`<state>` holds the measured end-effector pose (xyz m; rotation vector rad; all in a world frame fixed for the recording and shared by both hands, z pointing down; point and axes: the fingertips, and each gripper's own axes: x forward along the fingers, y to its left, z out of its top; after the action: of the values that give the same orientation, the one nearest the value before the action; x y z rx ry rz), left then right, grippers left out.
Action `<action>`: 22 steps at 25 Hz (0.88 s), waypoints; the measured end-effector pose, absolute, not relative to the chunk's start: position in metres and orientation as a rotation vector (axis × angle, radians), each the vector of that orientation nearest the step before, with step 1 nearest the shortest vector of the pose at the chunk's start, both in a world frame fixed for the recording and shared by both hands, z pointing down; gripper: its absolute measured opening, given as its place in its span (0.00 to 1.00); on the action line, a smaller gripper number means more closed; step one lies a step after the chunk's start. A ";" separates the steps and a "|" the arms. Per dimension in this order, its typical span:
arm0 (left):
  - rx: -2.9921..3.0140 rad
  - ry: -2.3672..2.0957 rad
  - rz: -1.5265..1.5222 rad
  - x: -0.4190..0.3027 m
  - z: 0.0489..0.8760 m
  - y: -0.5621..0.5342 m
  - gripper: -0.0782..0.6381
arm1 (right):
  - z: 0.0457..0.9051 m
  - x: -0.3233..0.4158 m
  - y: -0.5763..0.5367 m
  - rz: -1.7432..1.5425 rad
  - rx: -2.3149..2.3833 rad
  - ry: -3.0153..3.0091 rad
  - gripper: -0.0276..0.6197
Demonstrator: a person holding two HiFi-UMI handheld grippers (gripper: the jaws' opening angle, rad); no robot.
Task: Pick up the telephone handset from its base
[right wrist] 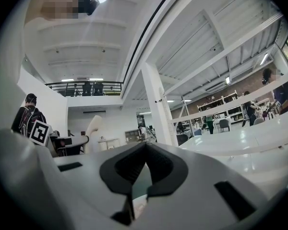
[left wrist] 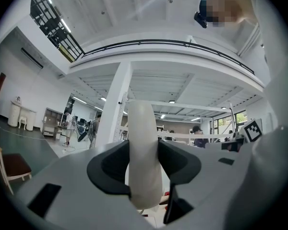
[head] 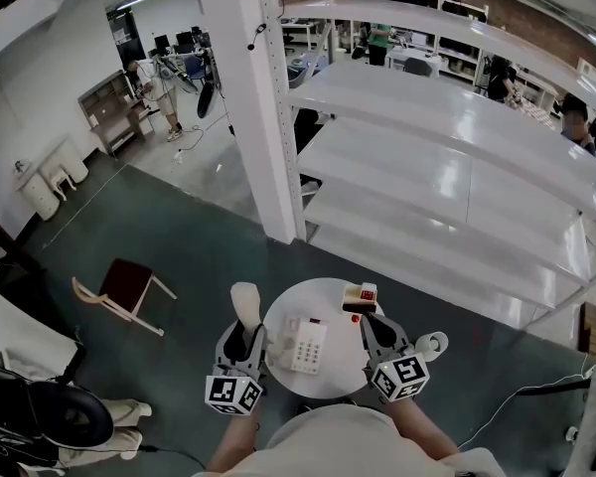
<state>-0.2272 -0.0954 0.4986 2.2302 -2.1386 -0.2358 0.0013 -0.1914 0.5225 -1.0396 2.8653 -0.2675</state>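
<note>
The white telephone handset (head: 245, 302) stands upright off its base, over the left edge of the small round table (head: 326, 292). My left gripper (head: 243, 332) is shut on it. In the left gripper view the handset (left wrist: 143, 147) fills the gap between the dark pads (left wrist: 113, 169). The white base with its keypad (head: 309, 348) lies on the table just right of the handset. My right gripper (head: 371, 323) hovers over the table's right side, its jaws shut with nothing between them (right wrist: 143, 169). The raised handset (right wrist: 92, 131) also shows at the left of the right gripper view.
A small red and white box (head: 361, 296) sits at the table's far edge. A white cup-like thing (head: 432, 344) lies off its right side. Long white shelves (head: 457, 167) and a white column (head: 248, 97) stand beyond. A wooden chair (head: 124, 291) stands on the floor at left.
</note>
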 end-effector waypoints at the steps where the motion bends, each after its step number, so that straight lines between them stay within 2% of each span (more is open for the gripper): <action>1: 2.229 -2.144 -0.231 -0.228 0.499 -0.095 0.38 | 0.523 0.001 -0.191 -0.268 -1.041 2.866 0.06; 22: 2.224 -2.175 -0.210 -0.232 0.502 -0.104 0.38 | 0.529 -0.003 -0.199 -0.275 -1.027 2.879 0.05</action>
<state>-0.2321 -0.1038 0.5022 2.2239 -2.1752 -0.2100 -0.0032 -0.1989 0.5292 -1.0273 2.8792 -0.2747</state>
